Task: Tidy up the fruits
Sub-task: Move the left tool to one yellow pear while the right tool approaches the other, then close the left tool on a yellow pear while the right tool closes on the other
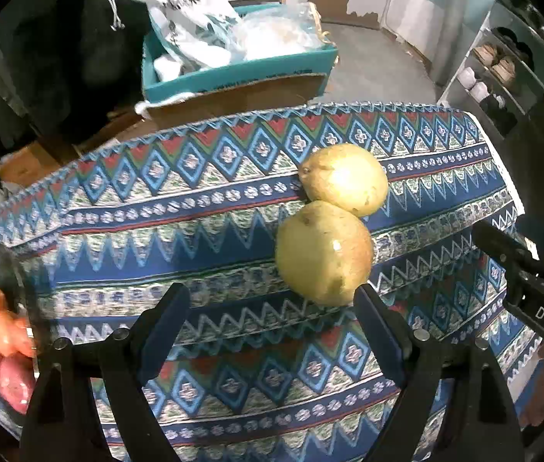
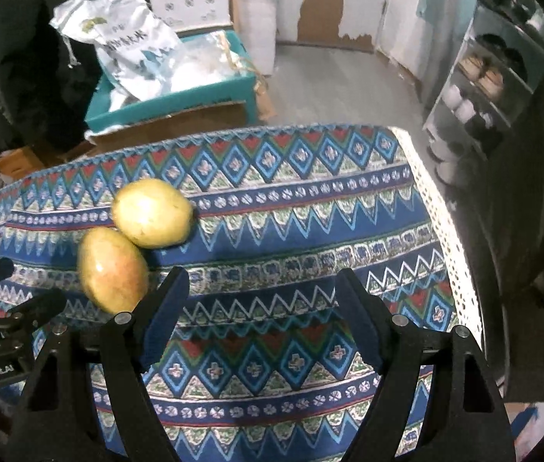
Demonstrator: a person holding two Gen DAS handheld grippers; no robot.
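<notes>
Two yellow-green fruits lie touching on the patterned tablecloth [image 1: 195, 231]. The near fruit [image 1: 324, 252] sits just ahead of my left gripper [image 1: 272, 296], close to its right fingertip; the far fruit [image 1: 345, 179] lies behind it. My left gripper is open and empty. In the right wrist view the near fruit [image 2: 112, 269] and the far fruit [image 2: 152, 211] lie to the left of my right gripper [image 2: 262, 281], which is open and empty over the cloth [image 2: 291, 231]. A dark bowl [image 1: 6, 269] at the far left holds orange and red fruits [image 1: 0, 319].
Beyond the table's far edge stands a teal box [image 1: 233, 73] with white bags [image 1: 191, 11]. A shoe rack [image 1: 503, 73] stands at the right. The right gripper's body [image 1: 530, 285] shows at the left view's right edge; the left gripper's body [image 2: 6, 319] shows at the right view's left.
</notes>
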